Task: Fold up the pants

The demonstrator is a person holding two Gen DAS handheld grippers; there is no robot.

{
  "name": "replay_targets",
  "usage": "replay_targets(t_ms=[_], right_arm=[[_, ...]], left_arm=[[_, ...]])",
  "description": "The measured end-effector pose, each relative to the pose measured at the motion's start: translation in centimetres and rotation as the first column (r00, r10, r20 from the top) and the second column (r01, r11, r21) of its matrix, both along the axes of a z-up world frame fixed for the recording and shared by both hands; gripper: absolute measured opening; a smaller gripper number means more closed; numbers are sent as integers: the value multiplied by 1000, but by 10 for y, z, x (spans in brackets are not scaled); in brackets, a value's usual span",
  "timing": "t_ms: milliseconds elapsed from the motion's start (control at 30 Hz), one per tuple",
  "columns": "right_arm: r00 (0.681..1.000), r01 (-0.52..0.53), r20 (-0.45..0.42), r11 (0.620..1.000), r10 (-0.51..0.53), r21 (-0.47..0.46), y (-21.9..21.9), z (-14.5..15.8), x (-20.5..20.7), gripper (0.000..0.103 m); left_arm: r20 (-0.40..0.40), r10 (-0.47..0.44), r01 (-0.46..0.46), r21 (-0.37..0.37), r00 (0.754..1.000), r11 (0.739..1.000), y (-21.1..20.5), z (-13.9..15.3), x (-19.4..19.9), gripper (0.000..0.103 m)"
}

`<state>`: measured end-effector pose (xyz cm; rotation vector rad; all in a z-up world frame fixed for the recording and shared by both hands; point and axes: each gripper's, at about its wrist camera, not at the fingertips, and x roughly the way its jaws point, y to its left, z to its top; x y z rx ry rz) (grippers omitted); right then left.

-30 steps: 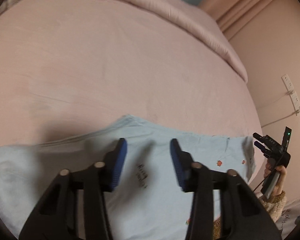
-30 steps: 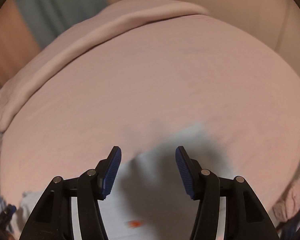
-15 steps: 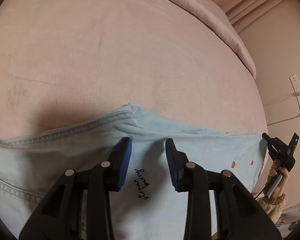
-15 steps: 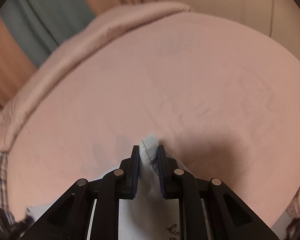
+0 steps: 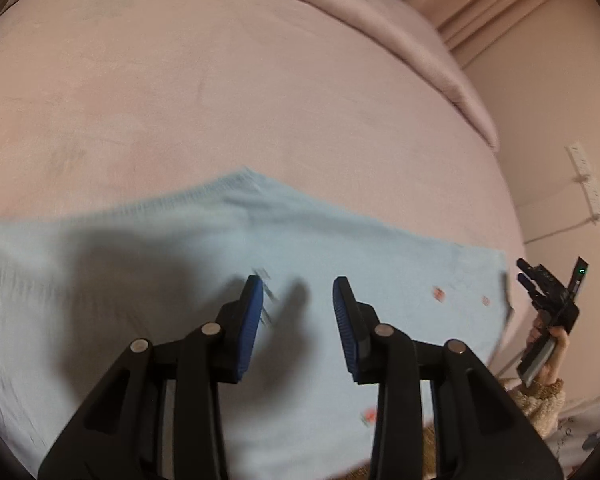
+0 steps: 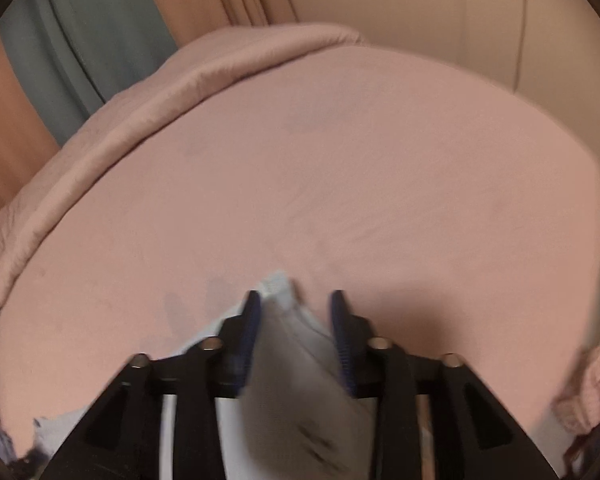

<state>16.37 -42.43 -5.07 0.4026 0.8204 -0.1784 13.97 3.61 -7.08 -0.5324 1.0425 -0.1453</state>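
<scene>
Light blue pants [image 5: 148, 248] with small red prints lie spread across the near part of a pink bed [image 5: 220, 92]. My left gripper [image 5: 298, 312] is open and empty, hovering just above the cloth. My right gripper [image 6: 294, 328] is open, its jaws standing on either side of a raised corner of the pants [image 6: 278, 284]; whether the pads still touch the cloth is unclear. The right gripper also shows at the far right of the left wrist view [image 5: 548, 292], at the pants' end.
A rolled pink duvet [image 5: 380, 12] runs along the far edge of the bed. A wall with a socket strip [image 5: 588, 184] stands to the right. Curtains [image 6: 80, 48] hang behind the bed in the right wrist view.
My right gripper was shut on the pants corner half a second ago and has opened. My left gripper has widened and drawn back from the pants' edge.
</scene>
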Motion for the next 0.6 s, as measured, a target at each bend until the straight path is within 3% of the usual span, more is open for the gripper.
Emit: replay_targets(t_ms=[167,367,433,467,500,600], right_arm=[[1000,5,-6,1000,-5,6,-13,3,-46,41],[998,0,-61,999,3,46,-18,-25,-46,41],[997,8,-79,998,-3,66,-21,-32,-45,34],[996,9,-84,999,-5,52,-20,-34,-43,19],[996,11,-84,999,-8,33,-19,-34,-42,11],[999,34,-40,999,-34,14,-18,-26,-48,8]], left_arm=[[-4,-84,84,-19,996,996,-27,-1,-37,38],[-50,-146,147,17,988,989,-51,-17,-54,39],[-71,-147,149,22,987,989,-53,-25,-54,39],[-80,-145,147,25,986,989,-54,-29,-54,39],[-77,-142,145,30,987,989,-55,-31,-55,39],[-70,-141,143,33,988,989,-56,-33,-58,40]])
